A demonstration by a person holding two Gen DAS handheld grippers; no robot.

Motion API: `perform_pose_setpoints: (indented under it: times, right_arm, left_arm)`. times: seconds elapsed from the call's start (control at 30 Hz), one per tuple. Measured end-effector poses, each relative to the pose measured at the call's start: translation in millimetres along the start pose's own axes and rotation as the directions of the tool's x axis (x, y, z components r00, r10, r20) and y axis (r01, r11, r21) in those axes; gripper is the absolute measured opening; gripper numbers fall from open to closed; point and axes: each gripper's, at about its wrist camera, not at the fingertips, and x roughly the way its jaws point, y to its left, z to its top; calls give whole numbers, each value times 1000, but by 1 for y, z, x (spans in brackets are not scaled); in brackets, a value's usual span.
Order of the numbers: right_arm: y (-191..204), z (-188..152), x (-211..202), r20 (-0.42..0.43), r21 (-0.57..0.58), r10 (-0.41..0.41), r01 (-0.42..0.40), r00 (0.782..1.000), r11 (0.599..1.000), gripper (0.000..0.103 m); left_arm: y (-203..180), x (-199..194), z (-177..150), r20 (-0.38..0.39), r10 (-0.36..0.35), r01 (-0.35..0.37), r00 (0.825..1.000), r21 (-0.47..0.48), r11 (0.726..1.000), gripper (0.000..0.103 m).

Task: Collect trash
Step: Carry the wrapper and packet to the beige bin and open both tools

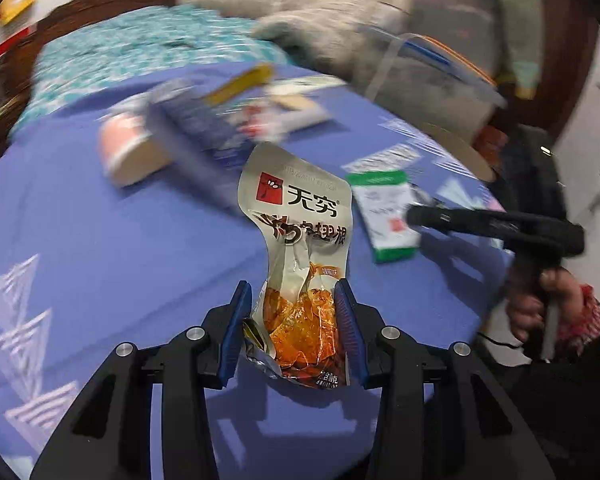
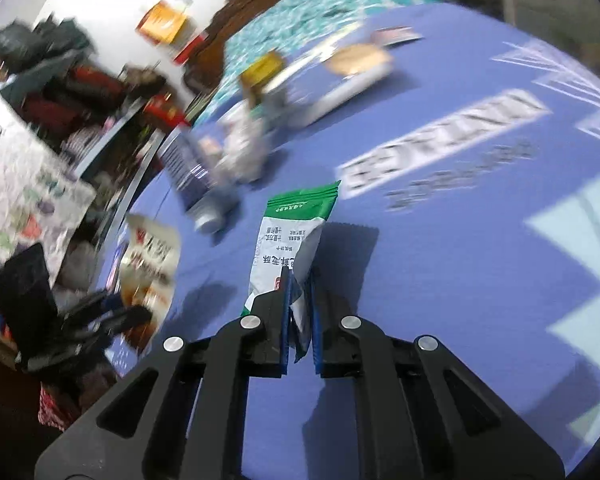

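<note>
Both of your grippers are clamped on wrappers above the blue table.

Your left wrist view shows the left gripper (image 1: pixel 296 300) with its blue pads pressed on the lower end of a silver and orange snack pouch (image 1: pixel 300 248), which stands up off the blue tablecloth (image 1: pixel 100 248); off to the right it also shows your hand (image 1: pixel 540 304) on the right gripper's handle. Only your right wrist view shows the right gripper (image 2: pixel 300 280) from behind, its jaws nearly together and pinching a folded edge of the green and white packet (image 2: pixel 288 232), whose far end points away over the cloth. That view shows a cluttered shelf (image 2: pixel 80 120) at left. More litter lies blurred farther back on the table: a paper cup (image 1: pixel 128 148) on its side and a dark blue carton (image 1: pixel 196 120).
</note>
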Motion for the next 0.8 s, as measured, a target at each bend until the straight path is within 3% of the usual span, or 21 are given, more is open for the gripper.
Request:
perform_pose_setpoints:
  times: [0.2, 0.33, 0.43, 0.63, 0.7, 0.8]
  right_arm:
    - [-50, 17, -32, 100, 92, -28, 19, 995, 996, 10]
    - [-90, 32, -59, 174, 154, -86, 59, 981, 986, 10]
    - [-131, 43, -88, 236, 230, -137, 81, 962, 970, 10]
    - [-219, 65, -152, 354, 395, -251, 99, 901, 913, 10]
    - [-243, 73, -161, 352, 436, -300, 128, 887, 891, 12]
    - [-271, 75, -169, 336, 509, -342, 137, 877, 850, 16]
  left_arm:
    - [-52, 58, 48, -54, -49, 54, 997, 103, 993, 41]
    - [-86, 115, 100, -111, -130, 144, 985, 124, 982, 41]
    - [-130, 147, 134, -137, -186, 209, 973, 184, 960, 41]
    - [-229, 217, 203, -188, -274, 320, 943, 289, 902, 41]
    - [-250, 234, 217, -198, -278, 328, 940, 301, 895, 45]
    - [-278, 265, 234, -202, -256, 309, 945, 297, 904, 73]
